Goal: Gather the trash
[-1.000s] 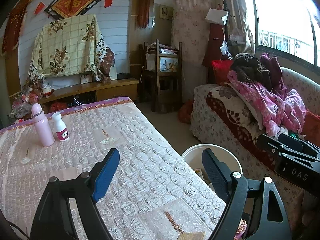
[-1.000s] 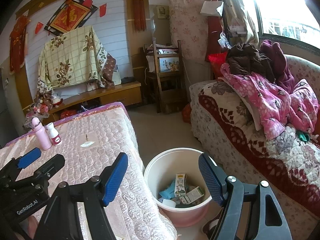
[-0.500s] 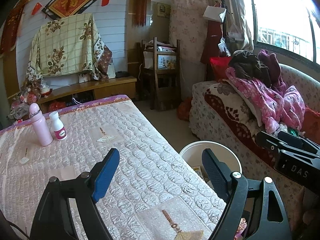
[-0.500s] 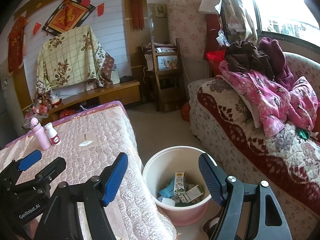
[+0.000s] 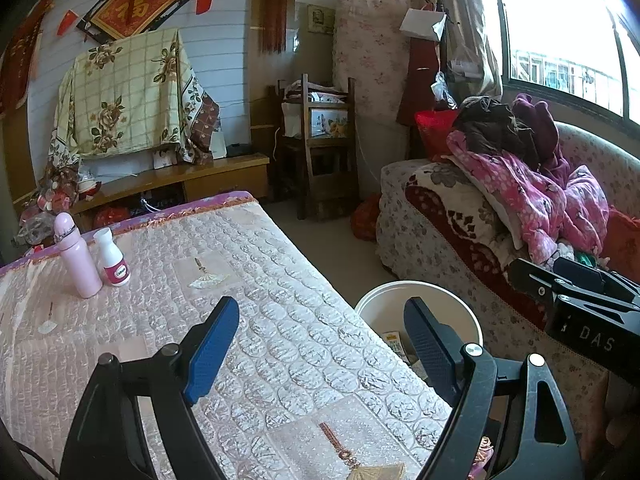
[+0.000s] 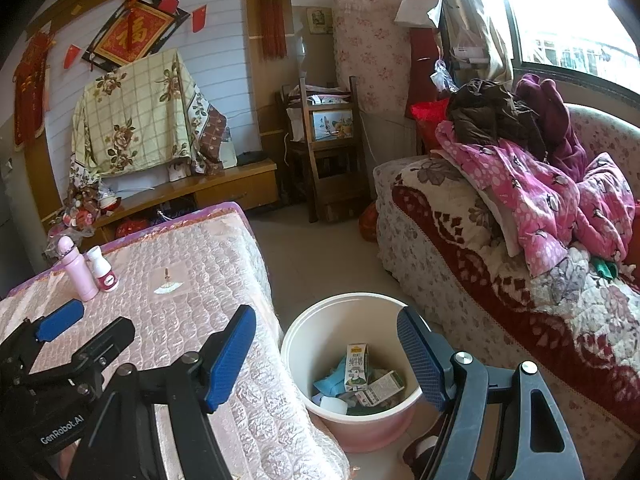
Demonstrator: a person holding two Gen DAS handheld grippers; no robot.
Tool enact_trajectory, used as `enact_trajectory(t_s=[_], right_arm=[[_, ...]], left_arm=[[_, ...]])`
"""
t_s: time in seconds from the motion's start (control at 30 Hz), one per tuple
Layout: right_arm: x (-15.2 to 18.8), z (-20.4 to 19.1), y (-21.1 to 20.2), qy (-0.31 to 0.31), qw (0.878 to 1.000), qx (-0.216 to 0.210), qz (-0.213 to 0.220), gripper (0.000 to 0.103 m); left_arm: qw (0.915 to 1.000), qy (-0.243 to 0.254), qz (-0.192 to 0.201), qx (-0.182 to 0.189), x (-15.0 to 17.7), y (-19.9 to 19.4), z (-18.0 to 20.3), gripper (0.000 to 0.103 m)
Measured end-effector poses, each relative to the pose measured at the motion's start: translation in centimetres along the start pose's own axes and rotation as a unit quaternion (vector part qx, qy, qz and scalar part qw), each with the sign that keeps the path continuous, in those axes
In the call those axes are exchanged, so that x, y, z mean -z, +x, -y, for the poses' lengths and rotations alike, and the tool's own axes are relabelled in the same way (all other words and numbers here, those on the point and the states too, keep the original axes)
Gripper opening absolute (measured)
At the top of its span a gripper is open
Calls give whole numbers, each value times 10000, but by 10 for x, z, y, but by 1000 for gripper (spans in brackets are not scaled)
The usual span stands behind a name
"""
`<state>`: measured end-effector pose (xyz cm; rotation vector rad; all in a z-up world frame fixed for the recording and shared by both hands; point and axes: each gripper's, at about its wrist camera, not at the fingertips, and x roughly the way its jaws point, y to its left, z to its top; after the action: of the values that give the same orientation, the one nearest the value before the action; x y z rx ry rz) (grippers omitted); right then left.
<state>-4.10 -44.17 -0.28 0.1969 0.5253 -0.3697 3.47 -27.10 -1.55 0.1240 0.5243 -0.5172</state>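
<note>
A white and pink bin stands on the floor beside the table and holds trash: an upright milk carton, a flat carton, a blue wrapper and a white cup. My right gripper hangs open and empty above the bin. Over the quilted pink table my left gripper is also open, with nothing between its fingers. A pink bottle and a small white bottle stand at the table's far left. Each gripper shows at the edge of the other's view.
A sofa piled with pink clothes runs along the right, close to the bin. A wooden chair and a low cabinet stand at the back wall. Bare floor lies between table and sofa.
</note>
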Motion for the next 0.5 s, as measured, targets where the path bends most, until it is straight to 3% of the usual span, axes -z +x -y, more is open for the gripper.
enact_trajectory(t_s=[0.5], right_arm=[[2,-3,5,-76,9999,39,-101,76]], left_arm=[[10000,-11,1,42,3,2,-4,85]])
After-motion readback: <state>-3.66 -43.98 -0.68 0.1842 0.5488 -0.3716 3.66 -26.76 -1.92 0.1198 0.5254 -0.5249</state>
